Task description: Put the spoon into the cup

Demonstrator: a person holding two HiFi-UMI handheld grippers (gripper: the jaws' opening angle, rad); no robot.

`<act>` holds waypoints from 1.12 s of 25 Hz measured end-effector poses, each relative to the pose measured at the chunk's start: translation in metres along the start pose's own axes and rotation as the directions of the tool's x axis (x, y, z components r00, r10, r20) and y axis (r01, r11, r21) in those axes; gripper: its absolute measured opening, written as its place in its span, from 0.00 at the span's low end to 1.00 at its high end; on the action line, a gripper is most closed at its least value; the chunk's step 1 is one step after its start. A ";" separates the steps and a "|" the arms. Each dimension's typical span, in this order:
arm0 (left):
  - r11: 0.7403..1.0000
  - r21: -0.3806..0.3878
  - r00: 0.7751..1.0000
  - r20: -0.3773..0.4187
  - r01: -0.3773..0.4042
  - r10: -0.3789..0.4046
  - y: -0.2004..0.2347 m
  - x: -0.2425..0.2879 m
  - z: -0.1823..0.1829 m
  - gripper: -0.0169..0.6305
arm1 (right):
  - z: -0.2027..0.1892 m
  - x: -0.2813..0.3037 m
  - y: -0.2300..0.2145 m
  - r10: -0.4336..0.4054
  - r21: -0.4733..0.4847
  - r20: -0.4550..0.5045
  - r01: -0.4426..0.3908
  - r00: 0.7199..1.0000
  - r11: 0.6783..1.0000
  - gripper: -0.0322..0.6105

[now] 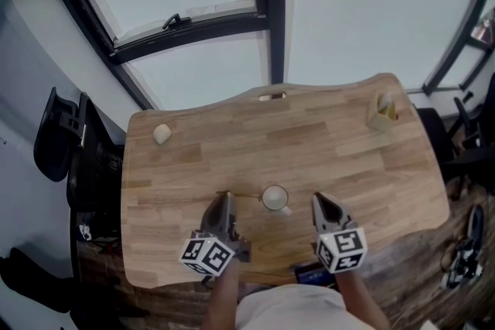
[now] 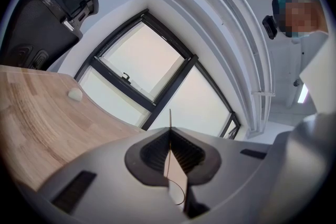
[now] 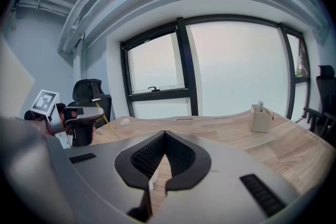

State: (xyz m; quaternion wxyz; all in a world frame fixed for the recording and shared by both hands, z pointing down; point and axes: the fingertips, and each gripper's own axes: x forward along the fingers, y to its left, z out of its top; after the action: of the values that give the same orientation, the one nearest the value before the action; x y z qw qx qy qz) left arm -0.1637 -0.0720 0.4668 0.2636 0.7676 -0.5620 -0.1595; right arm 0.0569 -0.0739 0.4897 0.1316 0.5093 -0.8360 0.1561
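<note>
- Left claw (image 2: 169, 131): jaws closed on the spoon (image 2: 169, 118), a thin sliver that pokes out past the tips. It sits at 8 o'clock of the cup (image 1: 274, 198).
- Right claw (image 3: 164, 134): tips pressed together on nothing, parked at 4 o'clock of the cup, clear of it. A white scrap shows low in the jaw gap; I can't tell what it is.
- Worktop (image 1: 332, 151): pale wood, mostly bare.
- Small box (image 1: 382, 113): far corner, 2 o'clock.
- Cup: white, upright, near the front edge between both claws; nothing steadies it.
- Pale lump (image 1: 162, 134): 10 o'clock, well away.
- Risk: the pinch on the spoon is narrow, so it could swivel or slip as it tilts over.
- Risk: a knock on the rim could shove or tip the unheld cup.
</note>
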 end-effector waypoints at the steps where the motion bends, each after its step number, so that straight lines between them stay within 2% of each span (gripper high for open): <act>1: 1.000 -0.003 1.000 -0.001 0.000 0.000 0.001 0.001 -0.001 0.03 | -0.001 0.001 0.000 0.001 0.000 -0.001 -0.001 1.000 1.000 0.05; 28: 1.000 -0.019 0.998 -0.064 -0.018 0.017 0.010 0.018 -0.025 0.03 | -0.025 0.018 -0.016 0.004 0.009 -0.066 -0.003 0.998 1.000 0.05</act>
State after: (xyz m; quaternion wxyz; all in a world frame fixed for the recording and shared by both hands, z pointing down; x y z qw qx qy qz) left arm -0.1521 -0.0854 0.4932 0.2906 0.7646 -0.5584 -0.1381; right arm 0.0646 -0.0860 0.5216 0.1567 0.5031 -0.8313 0.1768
